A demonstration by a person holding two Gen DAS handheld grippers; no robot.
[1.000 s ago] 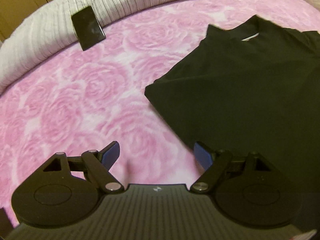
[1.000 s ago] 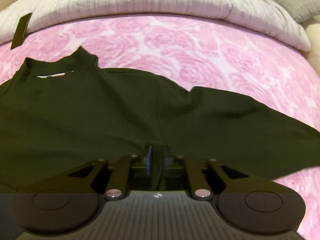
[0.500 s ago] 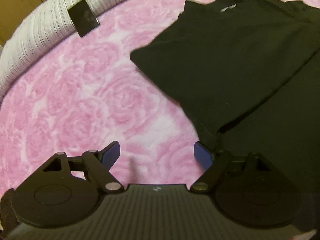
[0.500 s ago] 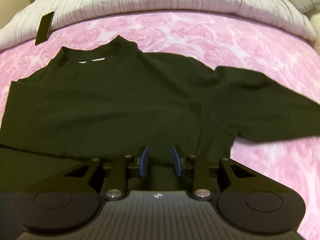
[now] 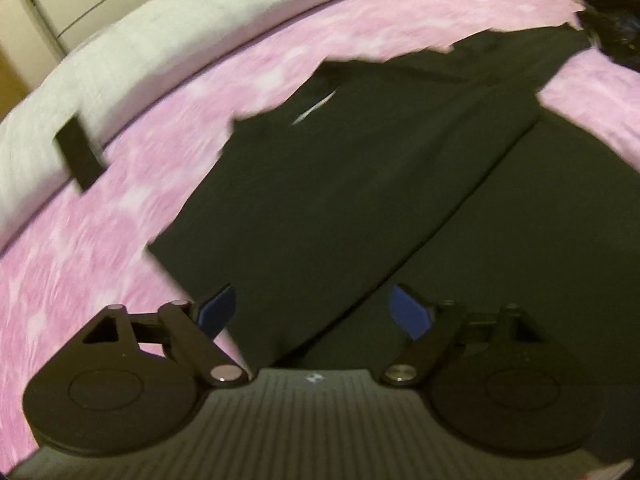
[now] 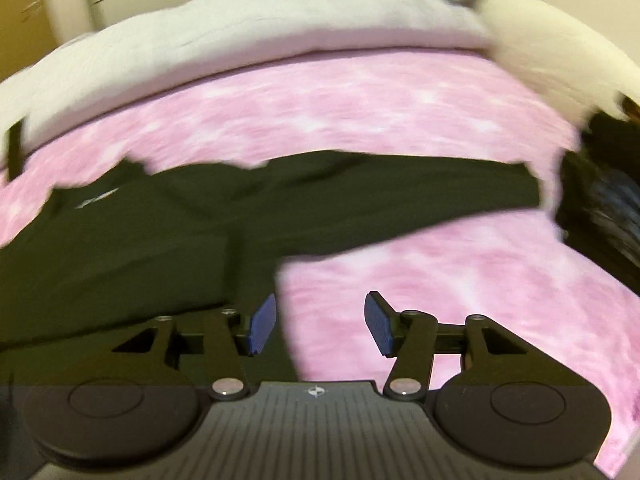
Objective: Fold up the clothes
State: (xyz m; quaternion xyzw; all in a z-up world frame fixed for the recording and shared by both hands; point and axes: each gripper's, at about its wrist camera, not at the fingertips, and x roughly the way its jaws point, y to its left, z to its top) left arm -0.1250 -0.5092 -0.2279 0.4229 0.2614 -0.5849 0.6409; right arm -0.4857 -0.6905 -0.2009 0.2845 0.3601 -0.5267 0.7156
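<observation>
Both claws are spread wide with nothing between the pads: the left claw (image 5: 312,312) hangs over the black shirt (image 5: 360,184), the right claw (image 6: 320,324) sits just off its edge over the pink bedspread (image 6: 440,272). Shirt lies flat on the bed, one side doubled over along a diagonal crease. It's thin, floppy stuff, I'd guess, so pinch a hem or sleeve edge, not the middle.

A home bedroom: pink rose bedspread (image 6: 360,120) and white duvet (image 6: 260,28).
</observation>
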